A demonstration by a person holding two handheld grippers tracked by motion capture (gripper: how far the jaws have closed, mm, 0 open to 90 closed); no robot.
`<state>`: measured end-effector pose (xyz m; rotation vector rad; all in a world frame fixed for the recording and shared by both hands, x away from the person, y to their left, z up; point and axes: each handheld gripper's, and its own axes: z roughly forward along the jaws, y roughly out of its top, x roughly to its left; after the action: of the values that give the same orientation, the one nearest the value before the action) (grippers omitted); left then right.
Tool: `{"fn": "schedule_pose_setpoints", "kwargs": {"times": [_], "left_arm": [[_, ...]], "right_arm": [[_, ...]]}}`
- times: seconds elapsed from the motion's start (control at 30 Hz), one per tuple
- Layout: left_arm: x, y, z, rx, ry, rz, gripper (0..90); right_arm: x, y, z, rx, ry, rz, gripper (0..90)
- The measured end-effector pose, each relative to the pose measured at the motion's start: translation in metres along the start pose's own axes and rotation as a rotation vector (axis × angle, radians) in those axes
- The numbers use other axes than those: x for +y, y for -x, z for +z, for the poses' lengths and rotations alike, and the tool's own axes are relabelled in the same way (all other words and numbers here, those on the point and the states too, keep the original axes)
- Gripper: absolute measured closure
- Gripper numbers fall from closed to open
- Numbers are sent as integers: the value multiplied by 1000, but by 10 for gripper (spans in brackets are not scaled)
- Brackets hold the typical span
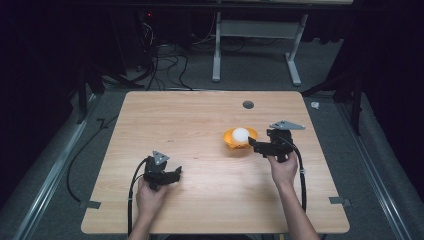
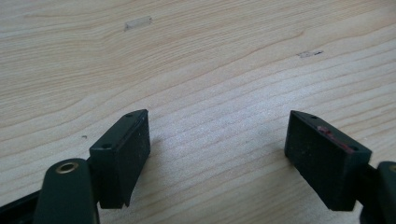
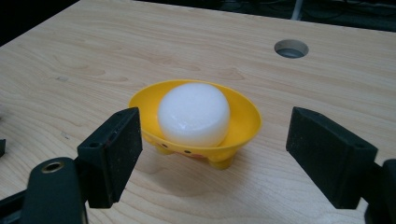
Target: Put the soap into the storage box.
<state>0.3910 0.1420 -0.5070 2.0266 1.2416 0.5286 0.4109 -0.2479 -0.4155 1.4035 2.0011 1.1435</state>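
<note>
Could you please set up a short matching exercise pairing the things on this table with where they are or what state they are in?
Things:
1. white foam puck
2. yellow dish
3. left claw
4. round hole

Places or states:
A. open over bare wood, near the table's left front
B. cut into the tabletop beyond the dish
C. lying inside the dish
D. standing on small feet in front of the open right claw

Pairs: 1-C, 2-D, 3-A, 4-B

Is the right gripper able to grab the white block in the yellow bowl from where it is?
Probably yes. The right gripper is open and faces the white block, which sits in the yellow bowl with nothing between them. The bowl's rim may hinder a low grip.
</note>
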Motion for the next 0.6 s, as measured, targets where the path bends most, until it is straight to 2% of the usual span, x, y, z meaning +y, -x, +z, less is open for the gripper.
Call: {"fn": "schedule_pose_setpoints", "kwargs": {"times": [0.6], "left_arm": [[0,0,0,0,0,0,228]], "right_arm": [[-19,12,-16,-15,-6,44,202]]}}
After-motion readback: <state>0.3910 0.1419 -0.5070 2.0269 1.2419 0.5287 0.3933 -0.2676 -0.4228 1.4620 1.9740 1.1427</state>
